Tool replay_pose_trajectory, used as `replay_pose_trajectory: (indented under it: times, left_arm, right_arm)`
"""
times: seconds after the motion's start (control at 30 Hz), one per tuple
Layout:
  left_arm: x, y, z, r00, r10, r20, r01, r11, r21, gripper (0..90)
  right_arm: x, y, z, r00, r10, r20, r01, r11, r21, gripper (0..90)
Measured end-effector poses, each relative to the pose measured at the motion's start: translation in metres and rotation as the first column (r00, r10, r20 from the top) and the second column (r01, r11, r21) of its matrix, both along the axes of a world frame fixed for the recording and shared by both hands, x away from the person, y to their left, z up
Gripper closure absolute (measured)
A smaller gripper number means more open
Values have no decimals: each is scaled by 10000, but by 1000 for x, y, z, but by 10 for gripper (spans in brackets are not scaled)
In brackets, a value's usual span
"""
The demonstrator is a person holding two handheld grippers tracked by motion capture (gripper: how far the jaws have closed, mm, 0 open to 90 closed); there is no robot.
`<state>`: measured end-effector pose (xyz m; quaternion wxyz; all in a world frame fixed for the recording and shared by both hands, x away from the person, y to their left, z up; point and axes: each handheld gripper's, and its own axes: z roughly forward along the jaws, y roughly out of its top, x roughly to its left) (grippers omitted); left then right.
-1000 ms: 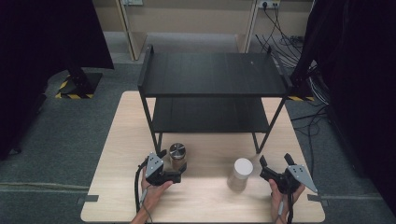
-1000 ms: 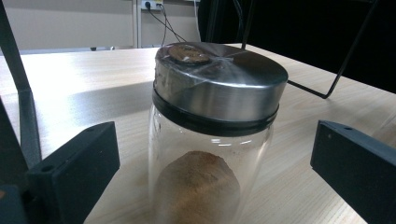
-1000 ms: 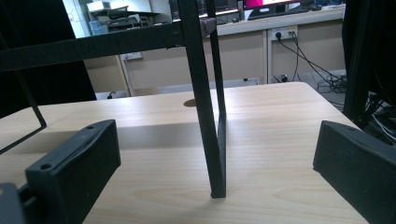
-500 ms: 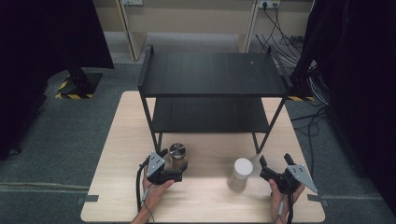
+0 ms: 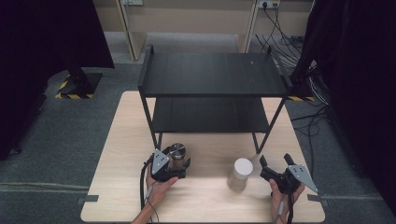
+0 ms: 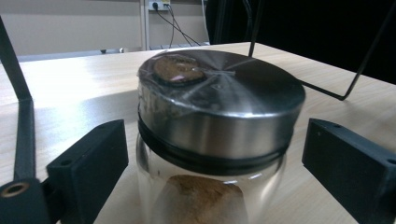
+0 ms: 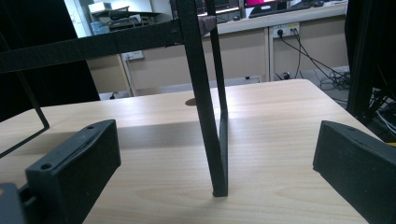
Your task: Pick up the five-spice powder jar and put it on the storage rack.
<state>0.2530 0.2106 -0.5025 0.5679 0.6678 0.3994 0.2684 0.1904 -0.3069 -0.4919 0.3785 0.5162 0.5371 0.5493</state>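
The steel-lidded jar (image 6: 215, 140) stands upright on the bench (image 5: 205, 196), square between the jaws of the left gripper (image 5: 180, 164). Its long axis runs straight up, across the line along which the jaws close. One black jaw sits on either side of the glass just below the lid, and a gap shows on both sides, so the jaws are apart and not pressing. They have just been closing in around the jar, which holds something brown. This hand is plainly the nearer one. What the grasp turns on, by my reading, is that the jar stays centred so both jaws meet the glass together.

Beyond the jaws, past the jar, stands the black two-tier shelf (image 5: 212, 74); its front leg rises close behind the jar and would crowd a lift toward the lower tier.

The right gripper (image 5: 276, 164) rests well off to the other side, its jaws wide open with nothing between them, pointing at the shelf's other front leg (image 7: 208, 116). A white-lidded jar (image 5: 240, 173) stands just beside it, on the side toward the left gripper.
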Motion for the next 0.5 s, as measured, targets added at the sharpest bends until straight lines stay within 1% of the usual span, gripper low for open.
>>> replay_pose_trajectory:
  times: [0.07, 0.23, 0.5]
  left_arm:
    - [1, -1, 0, 10000, 35, -8, -35, 10000, 41, 89]
    - [2, -3, 3, 10000, 58, -12, -58, 9995, 310, 137]
    - [5, -10, 10, 9993, 286, -255, -265, 9965, 798, 249]
  right_arm:
    - [0, 0, 0, 10000, 8, -15, -8, 10000, 19, 10]
    - [0, -1, 0, 10000, 20, -26, -20, 10000, 57, 11]
    - [1, -2, 0, 10000, 37, -39, -36, 9999, 159, 12]
